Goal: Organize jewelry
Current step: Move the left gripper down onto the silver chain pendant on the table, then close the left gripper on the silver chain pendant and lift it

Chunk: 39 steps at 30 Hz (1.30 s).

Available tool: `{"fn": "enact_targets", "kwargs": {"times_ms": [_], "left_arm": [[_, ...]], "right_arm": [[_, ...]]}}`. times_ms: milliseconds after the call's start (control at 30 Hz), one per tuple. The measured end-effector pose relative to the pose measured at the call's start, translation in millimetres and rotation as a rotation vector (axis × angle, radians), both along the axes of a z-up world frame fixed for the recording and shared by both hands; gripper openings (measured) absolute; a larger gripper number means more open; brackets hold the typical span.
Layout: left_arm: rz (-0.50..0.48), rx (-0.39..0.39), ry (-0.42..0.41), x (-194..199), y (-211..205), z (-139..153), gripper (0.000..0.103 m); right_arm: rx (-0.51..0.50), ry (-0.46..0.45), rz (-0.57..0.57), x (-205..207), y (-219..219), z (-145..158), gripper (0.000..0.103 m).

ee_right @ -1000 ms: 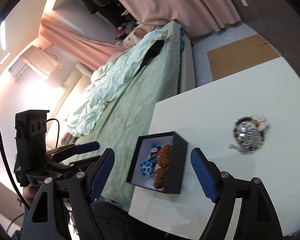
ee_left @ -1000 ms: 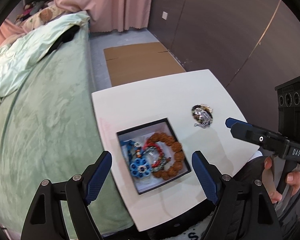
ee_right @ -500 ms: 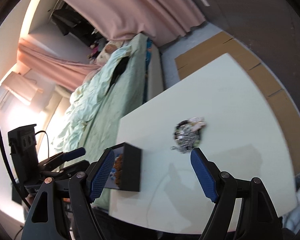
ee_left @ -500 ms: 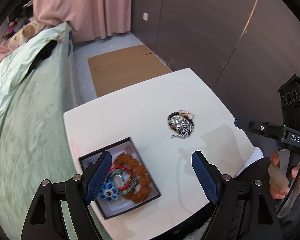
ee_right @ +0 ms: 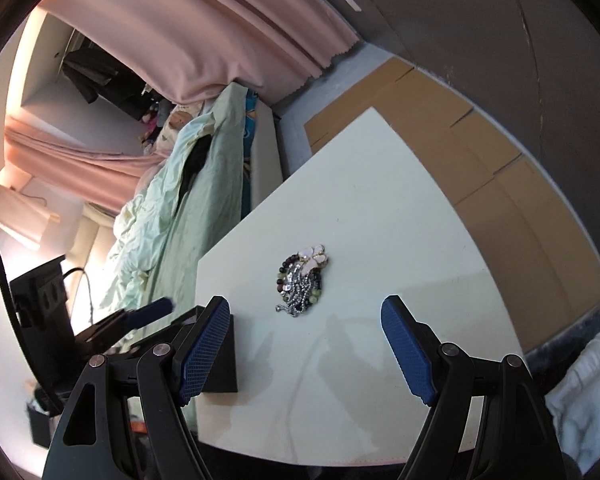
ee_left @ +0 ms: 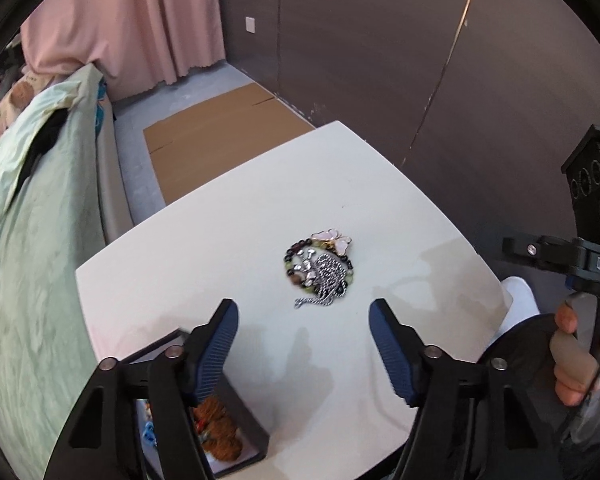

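Observation:
A small pile of jewelry [ee_left: 321, 268] lies on the white table [ee_left: 240, 216]: a silver chain, a dark bead bracelet and a pink butterfly piece. It also shows in the right wrist view [ee_right: 302, 280]. My left gripper [ee_left: 302, 344] is open and empty, above the table just short of the pile. My right gripper [ee_right: 304, 344] is open and empty, also short of the pile. A black jewelry box [ee_left: 236, 440] with brown beads sits at the table's near left, partly hidden by my left finger; its side shows in the right wrist view [ee_right: 220, 364].
A bed with green bedding [ee_left: 32, 240] runs along the table's left side. Flat cardboard [ee_left: 216, 136] lies on the floor beyond the table. A dark wall [ee_left: 380, 60] stands to the right. The right gripper's body [ee_left: 580, 264] shows at the left view's right edge.
Both grippers have swung from the box toward the jewelry pile, which now sits centred between the fingers in both views. The box has slid to the lower left of each view.

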<state>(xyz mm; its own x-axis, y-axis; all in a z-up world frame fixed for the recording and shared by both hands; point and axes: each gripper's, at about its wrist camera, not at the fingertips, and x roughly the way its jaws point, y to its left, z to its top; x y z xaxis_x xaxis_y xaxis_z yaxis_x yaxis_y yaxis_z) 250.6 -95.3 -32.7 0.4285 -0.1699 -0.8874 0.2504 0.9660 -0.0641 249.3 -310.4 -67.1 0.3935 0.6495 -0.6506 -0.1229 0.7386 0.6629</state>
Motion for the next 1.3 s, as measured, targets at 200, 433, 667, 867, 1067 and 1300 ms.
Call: {"fn": "enact_targets", "kwargs": {"times_ms": [200,433,667,867,1067,1300], "left_arm": [[-0.004,-0.016,0.068,26,-17,-21,0.043],[0.036,-0.057,0.147,49,-23,-45,0.037],[0.029,-0.012,0.203,62,-34,-65,0.037],[0.03,0.033,0.231,69,-41,-79,0.037],[0.044,0.044,0.271,75,-41,-92,0.037],[0.046,0.042,0.257,74,-42,-90,0.035]], "right_arm": [[0.019,0.031,-0.041,4,-12,-7,0.079],[0.015,0.039,-0.042,7,-15,-9,0.079],[0.025,0.066,-0.038,10,-20,-14,0.079],[0.053,0.072,-0.026,11,-19,-16,0.079],[0.047,0.072,-0.011,12,-17,-17,0.079],[0.04,0.077,-0.01,13,-16,-18,0.079]]}}
